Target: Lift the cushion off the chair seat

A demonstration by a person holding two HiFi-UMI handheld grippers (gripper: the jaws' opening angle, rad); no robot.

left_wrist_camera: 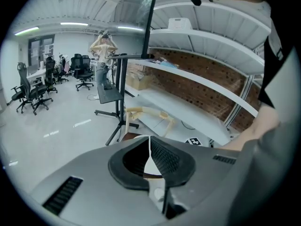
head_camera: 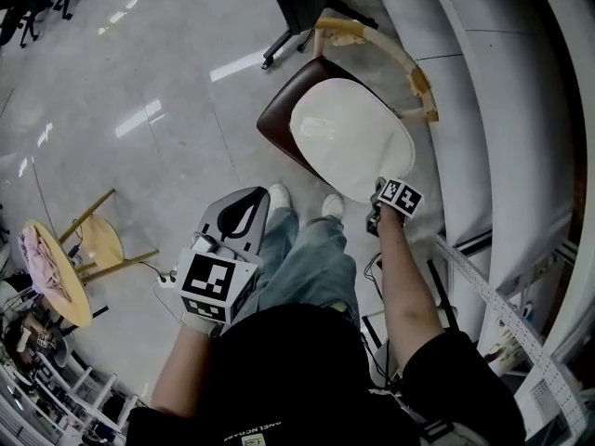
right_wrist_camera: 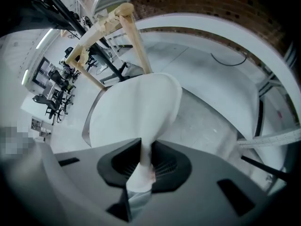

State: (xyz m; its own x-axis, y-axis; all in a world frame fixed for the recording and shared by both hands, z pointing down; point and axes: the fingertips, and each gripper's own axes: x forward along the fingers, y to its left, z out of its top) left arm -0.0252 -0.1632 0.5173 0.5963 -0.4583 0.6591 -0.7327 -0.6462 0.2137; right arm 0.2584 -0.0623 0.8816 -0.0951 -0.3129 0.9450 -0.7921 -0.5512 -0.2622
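Cushion (head_camera: 349, 137), cream-white, oval, thin padded fabric: lies across the dark brown rounded seat (head_camera: 277, 119) of a chair with a pale curved wooden backrest (head_camera: 400, 56). It sits off-centre toward the white curved shelving (head_camera: 502, 110), so a crescent of brown shows on the opposite side. Near edge of the cushion (right_wrist_camera: 136, 112) is gathered into a narrow fold and drawn up between the jaws of the right gripper (right_wrist_camera: 143, 161), which are closed tight on that fold. This is a pinch at the rim, probably chosen because the pad is too broad and limp to take anywhere else. Right gripper (head_camera: 379, 188) points steeply down at the front of the seat on an outstretched arm, which suits a straight upward pull. Most of the cushion appears to rest on the seat, so the lift is judged barely begun. Left gripper (head_camera: 242, 207), grey with a marker cube, hangs well apart over the person's legs. Its jaws (left_wrist_camera: 150, 159) are together with nothing between them, apparently kept clear as a spare. Glossy grey floor (head_camera: 139, 82) surrounds the chair.
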